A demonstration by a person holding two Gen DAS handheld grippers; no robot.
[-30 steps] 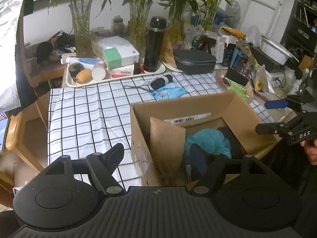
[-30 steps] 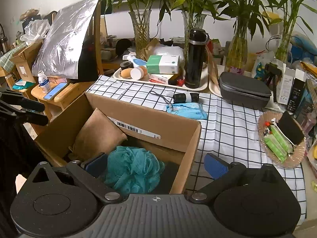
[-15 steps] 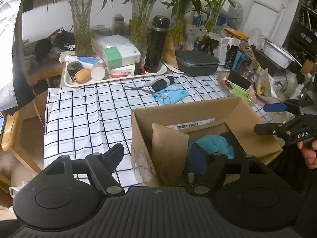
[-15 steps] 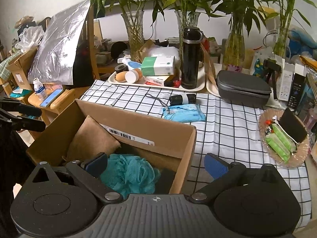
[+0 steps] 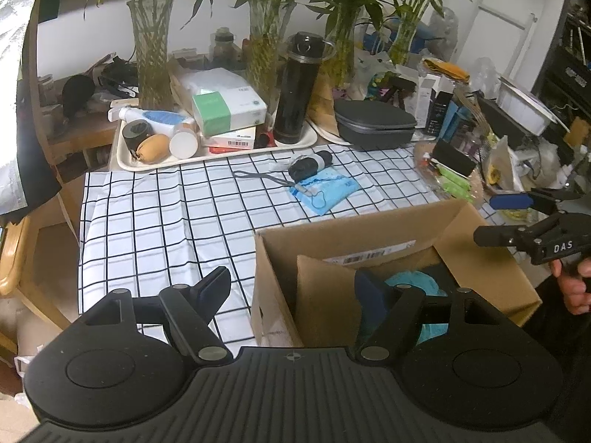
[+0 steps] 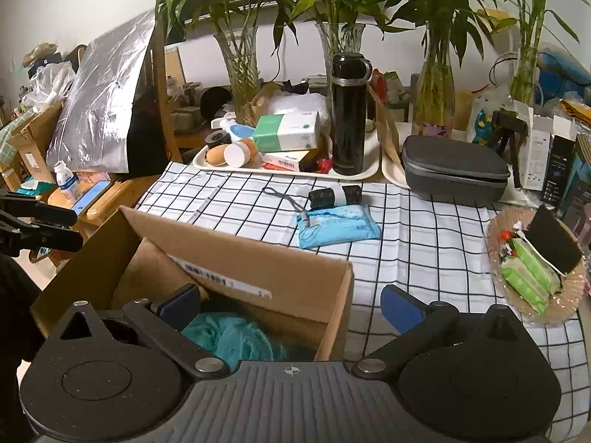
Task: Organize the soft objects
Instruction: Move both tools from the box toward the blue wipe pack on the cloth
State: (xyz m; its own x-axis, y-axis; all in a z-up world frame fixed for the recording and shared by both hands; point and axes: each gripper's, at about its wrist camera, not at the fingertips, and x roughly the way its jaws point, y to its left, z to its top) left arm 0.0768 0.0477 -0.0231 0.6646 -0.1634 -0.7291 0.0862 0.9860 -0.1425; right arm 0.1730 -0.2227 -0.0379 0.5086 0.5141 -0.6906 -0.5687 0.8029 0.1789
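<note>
An open cardboard box (image 5: 369, 229) (image 6: 258, 258) stands at the near edge of the checked tablecloth (image 5: 166, 214) (image 6: 424, 229). Inside lie a teal mesh bath pouf (image 5: 410, 282) (image 6: 236, 336) and a brown cushion (image 5: 325, 302) (image 6: 147, 277); dark items beside them are mostly hidden. My left gripper (image 5: 295, 288) is open and empty, straddling the box's left wall. My right gripper (image 6: 291, 302) is open and empty, straddling the box's right wall; it also shows at the right of the left wrist view (image 5: 517, 217).
A blue tissue pack (image 5: 325, 188) (image 6: 336, 221) and a black roll (image 5: 310, 160) (image 6: 334, 193) lie mid-table. A tray (image 5: 125, 155) (image 6: 365, 175) with a black flask (image 5: 299, 85) (image 6: 349, 110), boxes and vases is at the back. A grey case (image 6: 454, 166) and wicker basket (image 6: 565, 306) stand right.
Both grippers have drawn back and up from the box, so more of the table shows. Both stay open and empty; the box contents have not moved.
</note>
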